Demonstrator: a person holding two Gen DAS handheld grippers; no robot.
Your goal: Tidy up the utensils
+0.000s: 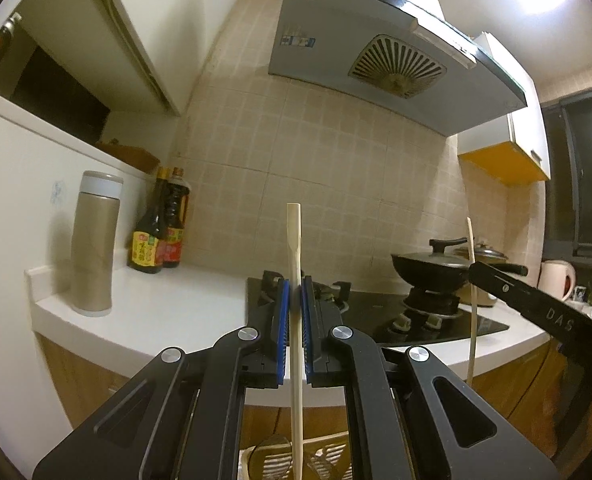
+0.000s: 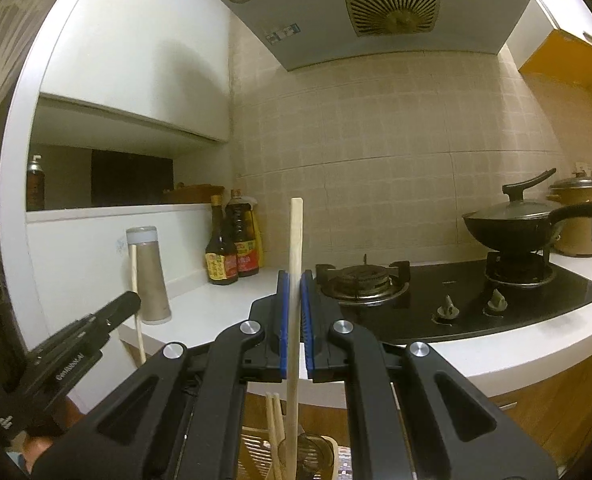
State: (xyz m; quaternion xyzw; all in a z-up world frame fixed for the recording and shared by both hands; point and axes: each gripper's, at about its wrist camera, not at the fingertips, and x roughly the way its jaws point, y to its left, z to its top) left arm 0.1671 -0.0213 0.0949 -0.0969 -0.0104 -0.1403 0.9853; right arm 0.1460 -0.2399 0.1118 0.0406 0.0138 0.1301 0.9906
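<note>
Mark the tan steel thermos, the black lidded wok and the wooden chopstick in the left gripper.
Tan steel thermos [image 1: 92,248]: left wrist view, mid body.
Black lidded wok [image 2: 512,230]: right wrist view, bowl side.
Wooden chopstick in the left gripper [image 1: 294,240]: left wrist view, shaft above the pads.

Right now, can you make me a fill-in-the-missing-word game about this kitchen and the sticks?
1. The left gripper is shut on one wooden ____, held upright.
2. The right gripper holds a chopstick too, so there are ____ held chopsticks in all.
3. The black pan sitting on the stove has a ____ on top.
4. Next to the tall flask stand two dark ____.

Missing words: chopstick; two; lid; bottles
</note>
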